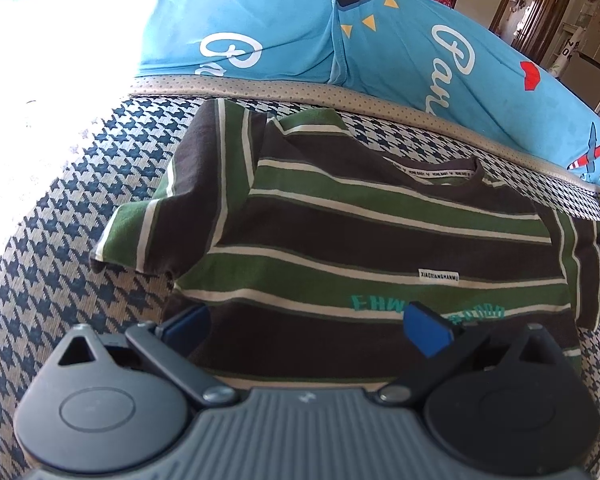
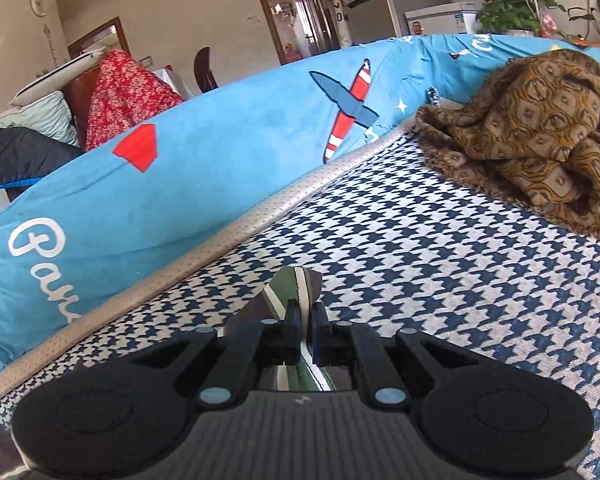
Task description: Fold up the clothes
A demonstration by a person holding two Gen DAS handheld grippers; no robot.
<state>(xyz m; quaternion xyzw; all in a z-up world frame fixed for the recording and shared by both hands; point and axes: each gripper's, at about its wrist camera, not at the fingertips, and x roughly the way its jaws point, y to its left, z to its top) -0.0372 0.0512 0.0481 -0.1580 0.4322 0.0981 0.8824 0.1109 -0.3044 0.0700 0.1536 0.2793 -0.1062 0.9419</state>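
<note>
Lying flat on the houndstooth sofa seat (image 1: 40, 240), the striped T-shirt (image 1: 380, 240) meets blue cushions (image 1: 260, 20) behind.
Left gripper (image 1: 308, 326) fingers apart above its hem; right gripper (image 2: 305, 334) fingers clamped on a sleeve; brown blanket (image 2: 540, 136) heaped nearby.

shirt (image 1: 372, 232) on sofa seat (image 1: 60, 264), cushion (image 1: 260, 20) behind

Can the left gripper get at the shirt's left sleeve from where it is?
Probably yes. The left gripper has its jaws open over the striped shirt, and the sleeve lies flat with nothing in the way.
</note>
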